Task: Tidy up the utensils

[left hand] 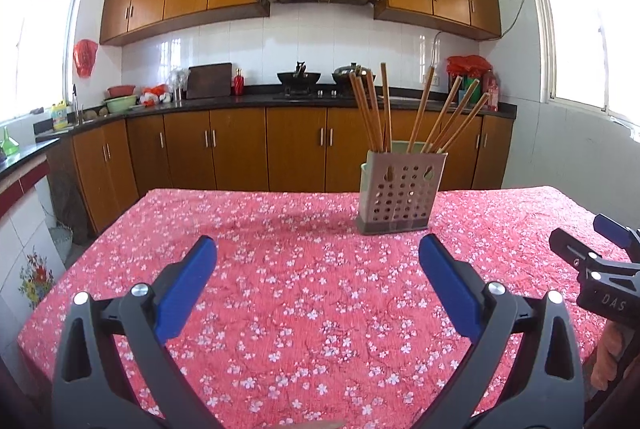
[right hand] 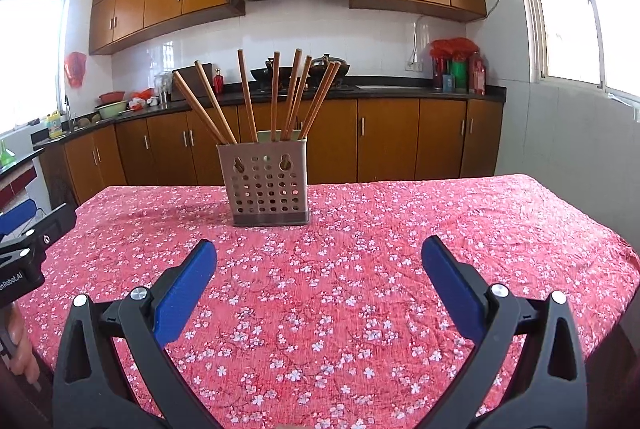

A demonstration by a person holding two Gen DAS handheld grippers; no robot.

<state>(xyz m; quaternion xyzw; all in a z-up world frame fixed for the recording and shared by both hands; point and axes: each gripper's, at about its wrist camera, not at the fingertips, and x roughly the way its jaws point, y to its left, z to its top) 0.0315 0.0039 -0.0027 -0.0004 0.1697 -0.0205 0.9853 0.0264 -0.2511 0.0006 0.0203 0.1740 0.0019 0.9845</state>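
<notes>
The left tongs (left hand: 318, 253) gape wide, holding nothing, over the table (left hand: 280, 293) with its red floral cloth. Chopsticks (right hand: 276, 97) stand in the perforated holder (right hand: 266, 185) at the table's far side, kitchen cabinets (right hand: 384, 137) behind. The right tongs (right hand: 319, 255) gape wide too, empty.

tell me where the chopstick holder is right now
The chopstick holder stands upright on the far part of the red floral tablecloth, chopsticks inside; it appears left of centre in the right wrist view and right of centre in the left wrist view.
</notes>
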